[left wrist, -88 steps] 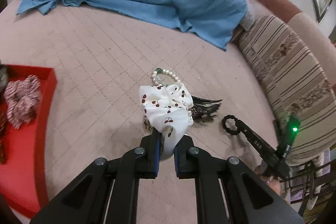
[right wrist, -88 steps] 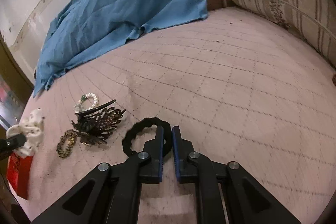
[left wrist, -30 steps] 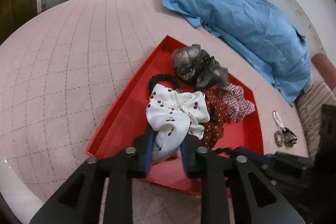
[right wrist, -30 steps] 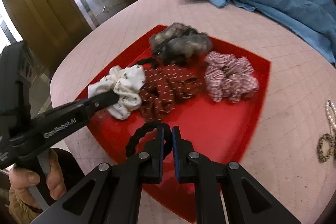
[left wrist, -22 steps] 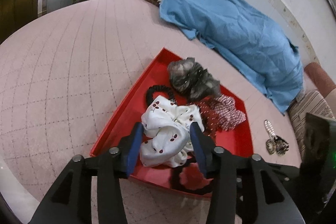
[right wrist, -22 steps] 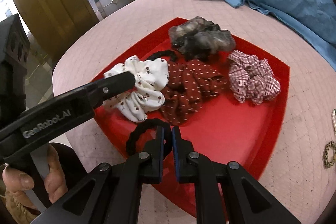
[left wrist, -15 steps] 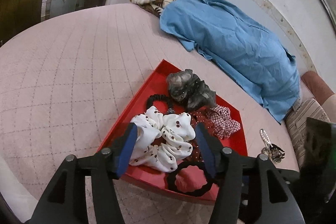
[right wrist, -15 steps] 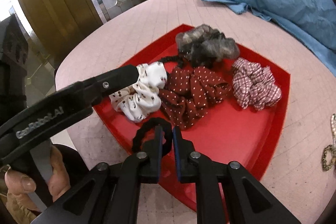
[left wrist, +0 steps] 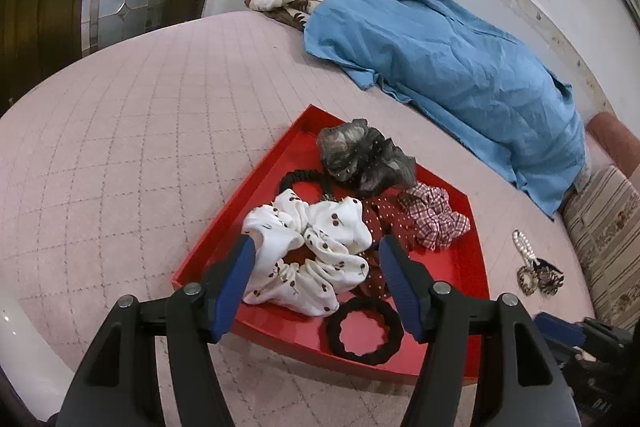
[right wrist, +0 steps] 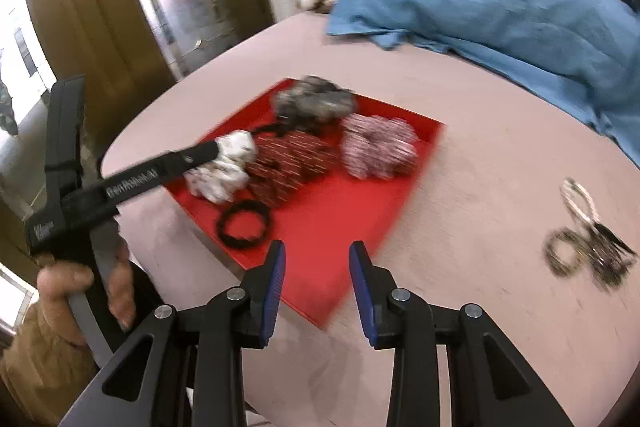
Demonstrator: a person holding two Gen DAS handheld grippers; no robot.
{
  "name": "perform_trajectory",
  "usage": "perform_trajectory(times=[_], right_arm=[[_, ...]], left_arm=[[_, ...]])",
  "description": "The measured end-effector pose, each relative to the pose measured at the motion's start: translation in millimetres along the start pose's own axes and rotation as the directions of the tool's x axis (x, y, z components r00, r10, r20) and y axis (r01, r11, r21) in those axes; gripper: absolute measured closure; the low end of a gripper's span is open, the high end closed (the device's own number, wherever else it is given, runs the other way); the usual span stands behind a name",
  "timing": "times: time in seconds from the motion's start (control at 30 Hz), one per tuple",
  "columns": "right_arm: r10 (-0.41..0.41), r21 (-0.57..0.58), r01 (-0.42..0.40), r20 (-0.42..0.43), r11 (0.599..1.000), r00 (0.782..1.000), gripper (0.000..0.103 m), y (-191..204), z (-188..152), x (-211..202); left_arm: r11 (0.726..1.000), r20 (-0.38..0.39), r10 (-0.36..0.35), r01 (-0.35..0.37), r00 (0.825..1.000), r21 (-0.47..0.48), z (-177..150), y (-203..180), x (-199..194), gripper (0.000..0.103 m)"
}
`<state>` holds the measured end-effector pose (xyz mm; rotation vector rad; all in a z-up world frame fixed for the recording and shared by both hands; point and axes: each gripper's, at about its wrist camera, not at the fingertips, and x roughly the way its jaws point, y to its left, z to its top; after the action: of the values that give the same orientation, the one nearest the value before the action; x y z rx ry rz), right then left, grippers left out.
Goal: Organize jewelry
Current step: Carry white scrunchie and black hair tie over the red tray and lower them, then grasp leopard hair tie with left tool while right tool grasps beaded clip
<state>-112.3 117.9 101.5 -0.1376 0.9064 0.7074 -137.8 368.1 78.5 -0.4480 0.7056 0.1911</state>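
A red tray (left wrist: 256, 179) lies on the pink quilted bed. My left gripper (left wrist: 316, 247) hangs over its near edge, jaws opening. The white cherry-print scrunchie (left wrist: 312, 255) rests in the tray between and just beyond the blue pads, which stand clear of it. A black hair tie (left wrist: 364, 331) lies flat in the tray's near corner. My right gripper (right wrist: 316, 249) is back over the tray's (right wrist: 340, 227) edge, jaws opening with nothing between them. The black hair tie (right wrist: 244, 219) lies to its left, apart from it.
Grey (left wrist: 364, 159), dark red dotted (left wrist: 384, 219) and plaid (left wrist: 436, 215) scrunchies fill the tray's far part. A pearl bracelet (left wrist: 524, 245) and a dark hair clip (right wrist: 600, 251) lie on the bed to the right. Behind lies a blue cloth (left wrist: 440, 67). A hand (right wrist: 80, 287) holds the left gripper.
The left jaws spread and let the white scrunchie settle in the tray. The right jaws let go of the black hair tie, now lying in the tray, and drew back to the right.
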Motion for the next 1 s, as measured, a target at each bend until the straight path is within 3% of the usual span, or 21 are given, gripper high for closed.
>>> perform_trajectory(times=[0.27, 0.47, 0.73, 1.0], right_arm=[[-0.118, 0.159, 0.116, 0.003, 0.980, 0.993, 0.062, -82.6, -41.0, -43.3], [-0.215, 0.345, 0.202, 0.001, 0.917, 0.977, 0.060, -159.0, -75.6, -75.1], [-0.260, 0.460, 0.224, 0.015, 0.859, 0.965, 0.059, -208.4, -110.9, -96.1], [-0.262, 0.501, 0.202, 0.051, 0.841, 0.964, 0.057, -244.1, -126.2, -101.6]], left_arm=[[0.998, -0.044, -0.031, 0.033, 0.999, 0.052, -6.6, -26.1, -4.9, 0.039], [0.986, -0.113, -0.072, 0.087, 0.991, 0.139, -14.4, -75.1, -15.0, 0.039], [0.938, -0.184, -0.151, 0.200, 0.971, 0.282, -25.7, -163.3, -19.4, 0.037], [0.919, -0.286, -0.175, 0.261, 0.942, 0.296, -41.4, -226.3, 5.3, 0.037]])
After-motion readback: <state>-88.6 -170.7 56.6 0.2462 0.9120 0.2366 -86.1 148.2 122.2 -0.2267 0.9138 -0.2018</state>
